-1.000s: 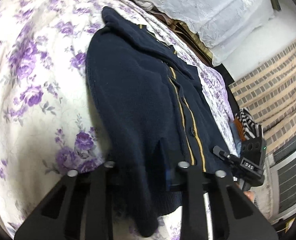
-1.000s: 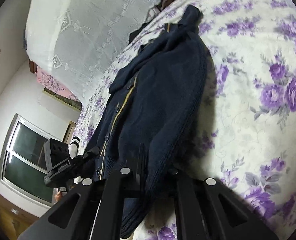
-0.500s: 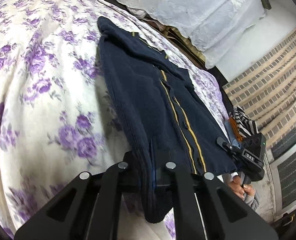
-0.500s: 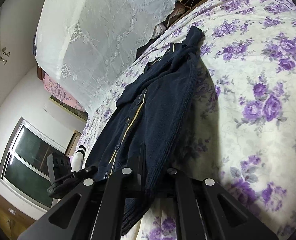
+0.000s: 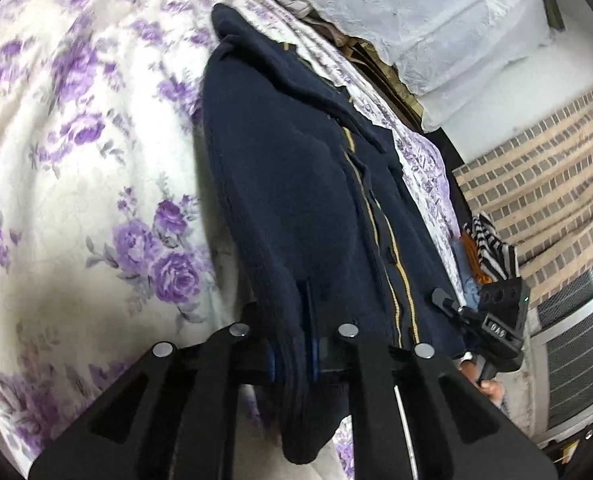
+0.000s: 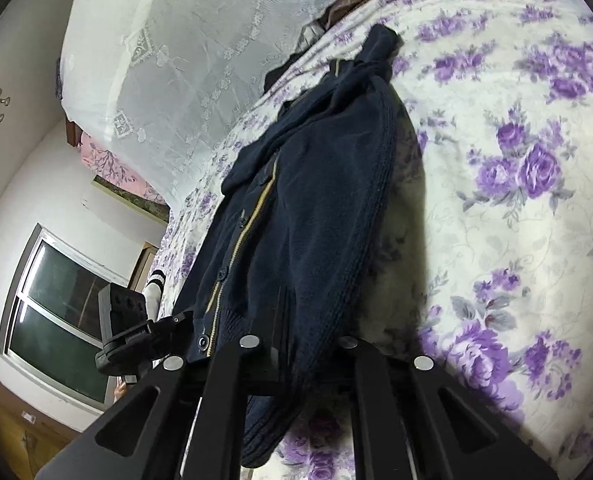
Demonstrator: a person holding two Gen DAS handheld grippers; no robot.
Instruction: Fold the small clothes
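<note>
A small navy knitted cardigan (image 5: 296, 184) with yellow trim and buttons down its front is held up by its hem over a purple-flowered bedspread (image 5: 76, 168). Its far collar end trails on the bed. My left gripper (image 5: 292, 344) is shut on one hem corner, cloth bunched between the jaws. My right gripper (image 6: 292, 344) is shut on the other hem corner of the cardigan (image 6: 316, 208). Each gripper shows in the other's view: the right one (image 5: 492, 320) at the right, the left one (image 6: 136, 332) at the lower left.
The bedspread (image 6: 516, 200) fills the space beside the cardigan. White lace netting (image 6: 184, 64) hangs at the bed's far end. A striped garment (image 5: 488, 248) lies at the bed's right edge, by a brick-pattern wall (image 5: 544, 168). A window (image 6: 56, 300) is at the left.
Both grippers have lifted the hem again after lowering it half a second ago. The cardigan hangs steeper and closer to both cameras. Both grips are unchanged.
</note>
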